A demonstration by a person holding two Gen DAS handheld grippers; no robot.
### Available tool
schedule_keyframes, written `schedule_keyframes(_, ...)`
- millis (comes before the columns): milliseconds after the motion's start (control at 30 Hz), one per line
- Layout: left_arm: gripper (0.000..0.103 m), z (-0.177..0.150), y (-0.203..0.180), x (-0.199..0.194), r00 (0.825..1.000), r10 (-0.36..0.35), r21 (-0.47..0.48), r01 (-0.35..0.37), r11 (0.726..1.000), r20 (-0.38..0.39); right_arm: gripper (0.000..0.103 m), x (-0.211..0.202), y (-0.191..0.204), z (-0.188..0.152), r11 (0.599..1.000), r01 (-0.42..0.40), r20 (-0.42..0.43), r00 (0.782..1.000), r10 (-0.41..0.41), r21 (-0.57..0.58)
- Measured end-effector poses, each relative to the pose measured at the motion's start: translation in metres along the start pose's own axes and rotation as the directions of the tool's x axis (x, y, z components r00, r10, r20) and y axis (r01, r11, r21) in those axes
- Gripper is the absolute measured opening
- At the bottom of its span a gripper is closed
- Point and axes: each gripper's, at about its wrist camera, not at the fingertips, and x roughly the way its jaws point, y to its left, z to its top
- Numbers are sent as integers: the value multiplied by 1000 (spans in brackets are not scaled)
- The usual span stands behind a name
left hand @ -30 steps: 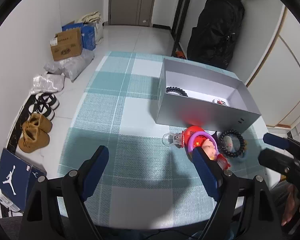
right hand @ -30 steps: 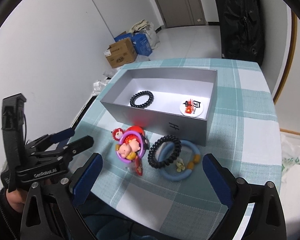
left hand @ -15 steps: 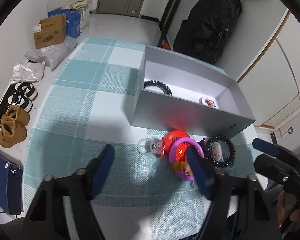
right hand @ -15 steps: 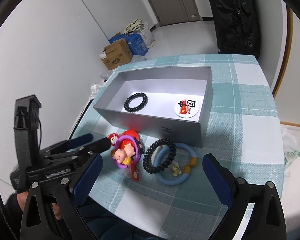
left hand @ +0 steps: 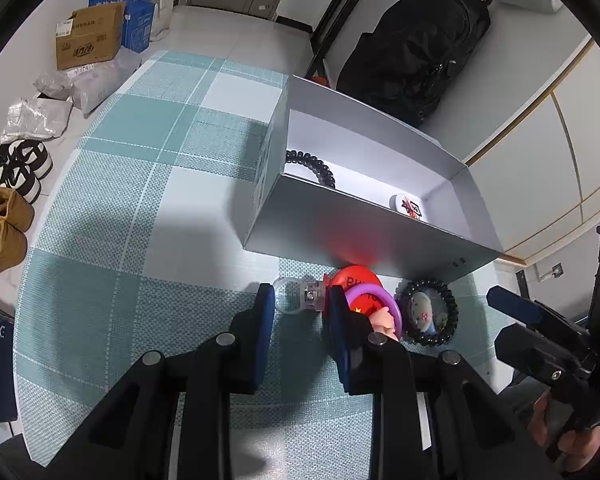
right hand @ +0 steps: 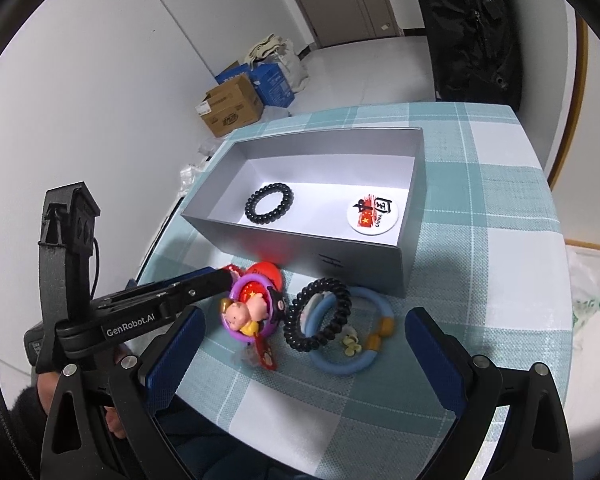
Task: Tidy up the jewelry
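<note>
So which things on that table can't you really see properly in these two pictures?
- Pig charm: left wrist view, mostly behind the left gripper.
- Clear keyring clip: right wrist view, hidden by that gripper.
- Black bead bracelet in the silver box: left wrist view, cut by the near wall.

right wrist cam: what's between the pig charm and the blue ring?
A black coil hair tie, in the right wrist view. It lies between the pig charm and the blue ring, overlapping the ring's left side.
</note>
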Motion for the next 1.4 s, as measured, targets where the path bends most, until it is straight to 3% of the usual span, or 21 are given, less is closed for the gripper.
schedule_keyframes(267, 22, 1, -4, 1, 1000, 28, 26, -29, 999, 2, 101, -3, -4, -2, 999, -15, 9, 1000, 14, 32)
schedule_keyframes(533, 22, 2, -1, 0, 999, 43, 22, -43, 999, 10, 101, 1, 5, -5, 1000, 9, -8, 1000, -9, -19)
schedule_keyframes(700, 22, 2, 1, 0, 999, 48, 21, -49, 999, 21, 101, 1, -4, -6, 997, -59, -10, 998, 60, 41)
schedule_keyframes(867, 22, 1, 6, -6, 998, 60, -5, -60, 998, 37, 101, 4, -12, -8, 997, -27, -25, 999, 28, 70)
schedule_keyframes(1000, 22, 2, 11, -17, 998, 10, -35, -8, 999, 63, 100, -1, -24, -7, 990, -57, -6, 998, 58, 129)
schedule_keyframes(1100, 22, 3, 10, -21, 997, -12, -43, 15, 999, 75, 93, -7, -31, -6, 985, -77, 14, 997, 76, 155)
schedule_keyframes(1233, 22, 5, 5, -25, 995, -47, -47, 52, 998, 89, 55, -8, -37, -4, 976, -127, 9, 992, 127, 175)
schedule_keyframes(1400, 22, 4, -8, -35, 991, -71, 14, 70, 997, 113, 46, 0, -26, -6, 989, -83, -24, 996, 87, 121)
